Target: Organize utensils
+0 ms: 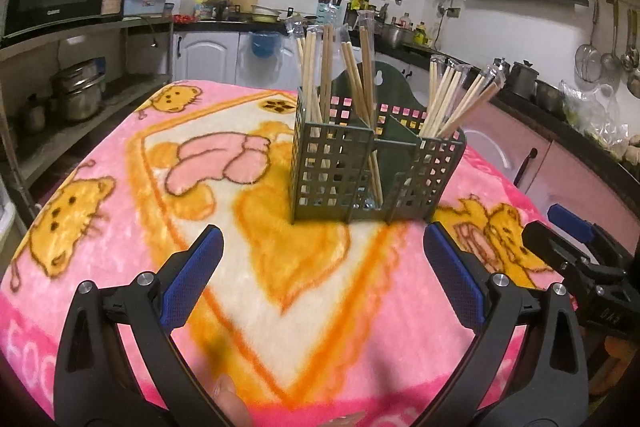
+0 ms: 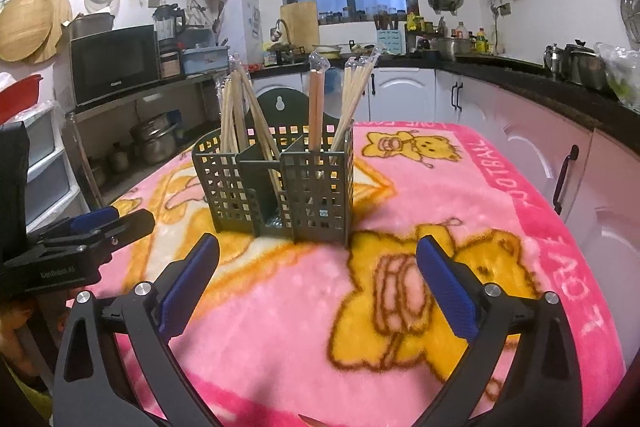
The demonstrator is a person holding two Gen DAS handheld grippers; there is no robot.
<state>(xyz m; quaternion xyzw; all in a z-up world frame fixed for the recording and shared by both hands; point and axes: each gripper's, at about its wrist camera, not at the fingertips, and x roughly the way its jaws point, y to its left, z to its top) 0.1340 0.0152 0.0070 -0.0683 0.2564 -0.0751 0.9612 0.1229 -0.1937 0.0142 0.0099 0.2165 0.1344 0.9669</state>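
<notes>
Both grippers hang over the blanket-covered worktop (image 1: 120, 155) with nothing in them. The left gripper (image 1: 324, 243) has its jaws spread wide, empty blanket between the blue pads. The right gripper (image 2: 318, 255) is likewise wide apart and empty.

The holder (image 1: 360, 163), a dark green slotted caddy with a tall back plate, stands straight ahead of both grippers, near but not touching. From the left gripper it sits slightly to the right; from the right gripper, slightly to the left. Chopsticks (image 1: 316, 75) stand in its compartments: a bunch in the far-left one, a few leaning across the middle, another fan (image 1: 456, 99) on the right, several with clear plastic sleeves on their tops.

The chopsticks look light, stiff and thin; the sleeves are likely slippery, so a pinch below the sleeve on the bare shaft, across the bundle, seems best. The holder is probably light plastic and could tip or slide on the soft blanket if a leaning stick is pulled sideways, so a straight upward lift looks safer.
</notes>
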